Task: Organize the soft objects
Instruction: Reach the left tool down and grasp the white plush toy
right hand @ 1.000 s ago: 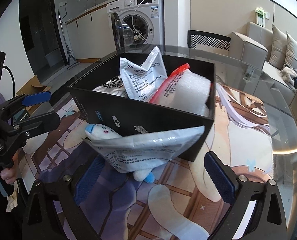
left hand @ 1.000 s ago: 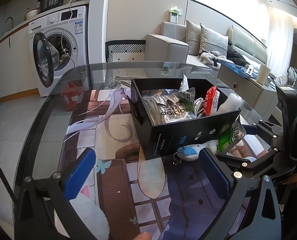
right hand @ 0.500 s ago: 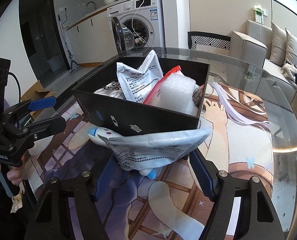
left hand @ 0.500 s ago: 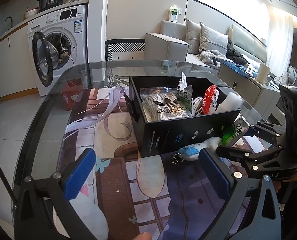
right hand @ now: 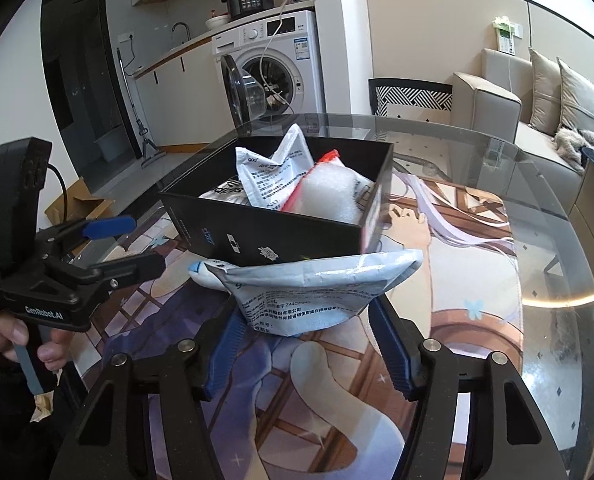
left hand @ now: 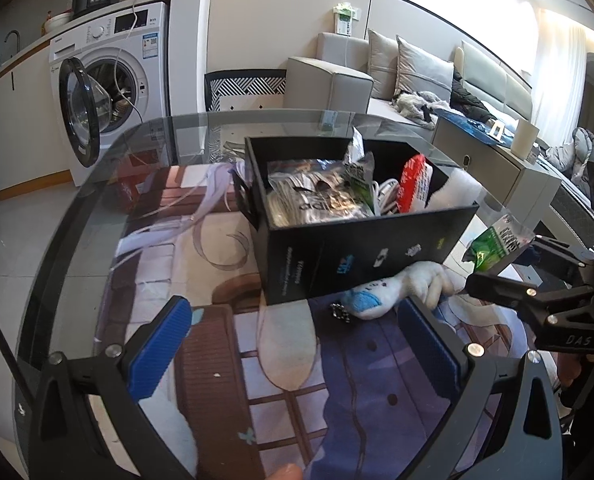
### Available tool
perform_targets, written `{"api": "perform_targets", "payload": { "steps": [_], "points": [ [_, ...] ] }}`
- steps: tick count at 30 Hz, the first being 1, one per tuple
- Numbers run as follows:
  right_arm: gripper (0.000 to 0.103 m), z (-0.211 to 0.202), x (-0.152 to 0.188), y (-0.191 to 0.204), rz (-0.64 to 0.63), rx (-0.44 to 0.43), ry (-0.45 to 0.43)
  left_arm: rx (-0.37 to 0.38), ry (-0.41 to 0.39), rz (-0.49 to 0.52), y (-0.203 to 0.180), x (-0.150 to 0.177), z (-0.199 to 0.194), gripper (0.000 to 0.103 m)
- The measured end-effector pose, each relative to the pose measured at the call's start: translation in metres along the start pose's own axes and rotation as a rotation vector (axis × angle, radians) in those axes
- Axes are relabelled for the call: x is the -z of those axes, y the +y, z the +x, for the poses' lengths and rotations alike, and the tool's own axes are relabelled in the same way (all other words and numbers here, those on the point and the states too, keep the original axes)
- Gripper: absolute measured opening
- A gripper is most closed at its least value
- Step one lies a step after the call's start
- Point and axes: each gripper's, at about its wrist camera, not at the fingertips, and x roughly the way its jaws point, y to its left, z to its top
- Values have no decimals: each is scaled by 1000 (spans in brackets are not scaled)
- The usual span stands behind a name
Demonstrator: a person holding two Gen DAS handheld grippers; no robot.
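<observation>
Because the black cardboard box collects soft items, the right gripper pinches the crinkled white foil pouch beside it, while the left gripper waits spread wide, holding nothing.

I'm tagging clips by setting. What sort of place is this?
Most likely a small home, an open kitchen and living room: a washing machine under a counter, a sofa with cushions, and a glass table.

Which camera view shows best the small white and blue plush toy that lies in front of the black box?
The left wrist view: the plush toy lies in the open beside the black box. In the right wrist view, only its end shows behind the packet in the right gripper.
</observation>
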Motion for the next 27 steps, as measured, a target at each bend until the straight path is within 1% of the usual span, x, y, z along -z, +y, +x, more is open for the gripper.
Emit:
{"api": "perform_targets", "payload": {
  "steps": [10,13,18,22,27],
  "points": [
    [64,-17,-4,-10,16,36,-39,15,47,5,-18,3,13,103],
    [64,-21,-4,-15,28,38,-45,6,49,13,-27,2,16,103],
    [64,-26,-5,-18,37,37,-57,7,93,54,-46,2,29,103],
    [64,-28,-5,-19,39,30,-58,-14,116,108,-60,1,36,103],
    [64,-28,-4,-22,47,32,-55,-22,144,128,-67,-1,46,103]
  ]
}}
